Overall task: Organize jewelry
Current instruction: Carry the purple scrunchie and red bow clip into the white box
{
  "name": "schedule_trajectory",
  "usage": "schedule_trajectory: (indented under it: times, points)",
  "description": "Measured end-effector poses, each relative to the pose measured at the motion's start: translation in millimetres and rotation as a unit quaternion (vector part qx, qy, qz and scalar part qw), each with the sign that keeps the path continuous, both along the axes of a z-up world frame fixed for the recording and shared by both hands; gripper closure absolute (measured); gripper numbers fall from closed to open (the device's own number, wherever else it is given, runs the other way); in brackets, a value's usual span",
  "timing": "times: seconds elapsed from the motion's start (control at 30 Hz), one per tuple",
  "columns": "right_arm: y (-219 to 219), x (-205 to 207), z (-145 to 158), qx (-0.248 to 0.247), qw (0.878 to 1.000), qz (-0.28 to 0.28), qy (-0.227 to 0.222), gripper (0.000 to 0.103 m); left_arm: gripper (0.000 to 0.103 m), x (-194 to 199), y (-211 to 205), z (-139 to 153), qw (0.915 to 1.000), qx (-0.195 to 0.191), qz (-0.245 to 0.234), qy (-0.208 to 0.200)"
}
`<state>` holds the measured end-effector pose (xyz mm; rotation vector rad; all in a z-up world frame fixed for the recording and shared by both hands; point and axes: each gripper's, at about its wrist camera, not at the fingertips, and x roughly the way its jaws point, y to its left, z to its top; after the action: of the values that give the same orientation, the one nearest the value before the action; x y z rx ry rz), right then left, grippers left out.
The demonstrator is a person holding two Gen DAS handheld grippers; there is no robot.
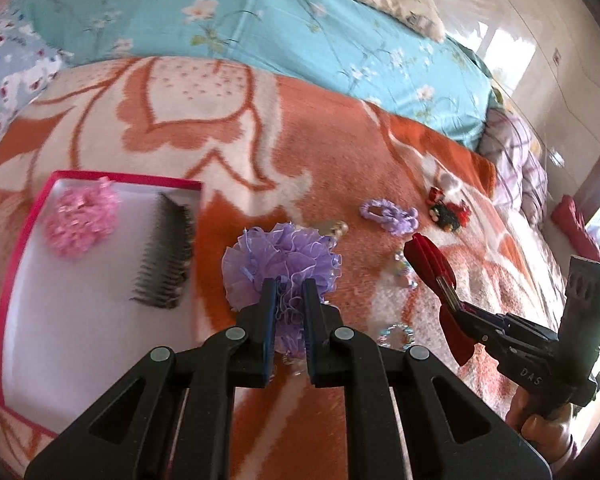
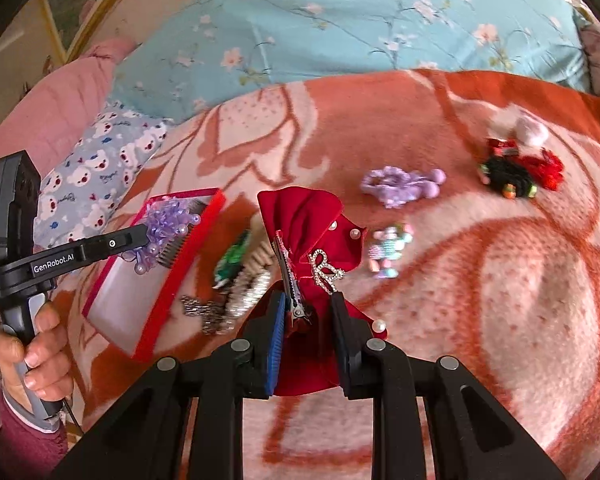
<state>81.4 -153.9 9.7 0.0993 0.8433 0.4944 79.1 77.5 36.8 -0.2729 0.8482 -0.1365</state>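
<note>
Currently, left gripper (image 1: 291,286) is clamped on the purple frilly hair flower (image 1: 280,264), just right of the red-rimmed box (image 1: 20,236). Right gripper (image 2: 308,300) grips the red velvet bow clip (image 2: 304,232) above the orange blanket (image 2: 500,280).

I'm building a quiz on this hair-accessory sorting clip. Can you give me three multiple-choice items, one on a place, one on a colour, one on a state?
1. Where does the black comb lie?
A. in the red-rimmed box
B. on the blue quilt
C. under the pillow

2. What colour is the ruffled scrunchie in the left tongs?
A. green
B. purple
C. yellow

3. What is the state of the right tongs?
A. wide open and empty
B. resting in the box
C. shut on a red bow clip

Answers:
1 A: the comb sits on the white floor of the red-rimmed box, beside a pink scrunchie.
2 B: the left tongs pinch a purple scrunchie.
3 C: the right tongs clamp the red bow clip.
</note>
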Motion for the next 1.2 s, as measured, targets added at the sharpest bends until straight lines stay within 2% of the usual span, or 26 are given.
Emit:
schedule_trajectory:
  times: [0.37, 0.6, 0.93, 1.2]
  points:
    - [59, 1, 5, 0.009, 0.999, 0.052, -0.004, 0.081, 0.093, -29, 72, -5, 0.9965, -0.01, 0.082, 0.0]
    - [114, 5, 5, 0.014, 0.995, 0.096, -0.003, 0.081, 0.093, -38, 113, -11, 0.9918, -0.016, 0.127, 0.004]
    - [203, 15, -1, 0.013, 0.989, 0.147, -0.006, 0.081, 0.093, -33, 152, -27, 0.9866, -0.024, 0.161, 0.016]
    - [245, 39, -18, -0.007, 0.989, 0.146, -0.006, 0.081, 0.093, -20, 174, -35, 0.984, -0.023, 0.176, 0.019]
